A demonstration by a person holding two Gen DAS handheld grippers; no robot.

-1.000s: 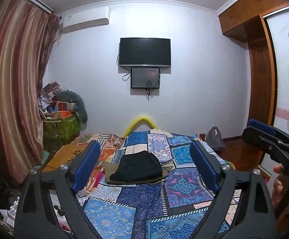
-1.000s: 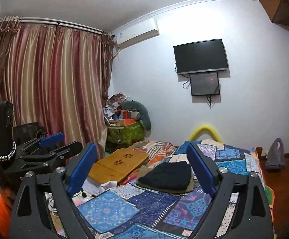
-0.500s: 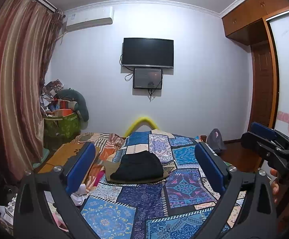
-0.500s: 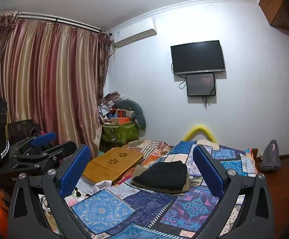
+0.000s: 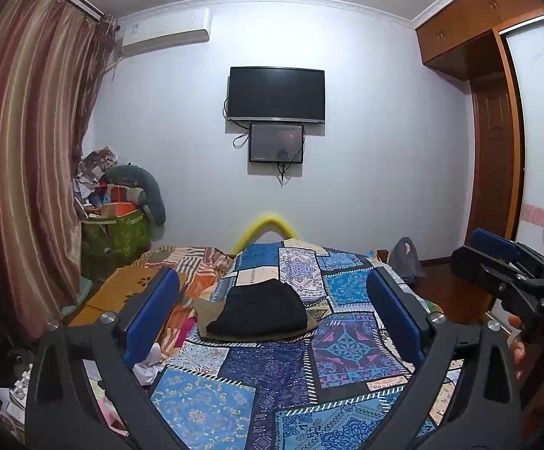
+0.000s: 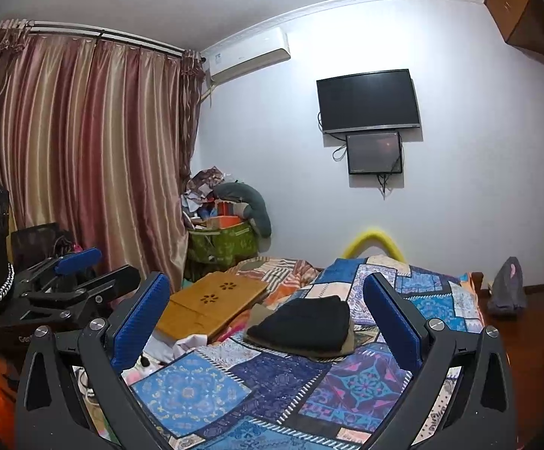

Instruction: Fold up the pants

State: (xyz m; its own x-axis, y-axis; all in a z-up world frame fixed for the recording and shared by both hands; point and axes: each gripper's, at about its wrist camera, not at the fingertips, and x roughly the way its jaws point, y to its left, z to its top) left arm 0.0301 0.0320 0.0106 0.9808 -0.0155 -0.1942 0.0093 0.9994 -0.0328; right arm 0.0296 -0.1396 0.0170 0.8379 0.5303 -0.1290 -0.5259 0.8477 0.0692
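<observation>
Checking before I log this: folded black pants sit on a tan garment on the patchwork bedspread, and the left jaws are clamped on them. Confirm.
Wrong on the grip. In the left wrist view the left gripper has its jaws wide open, well short of the black pants. The rest holds.

two grippers: the left gripper [image 5: 272, 315] and the right gripper [image 6: 268, 318]. two folded garments stacked mid-frame, black pants [image 5: 260, 309] over a tan one [image 5: 204, 313]. two wall screens [image 5: 276, 93], upper centre. one curtain [image 5: 20, 150], left.
</observation>
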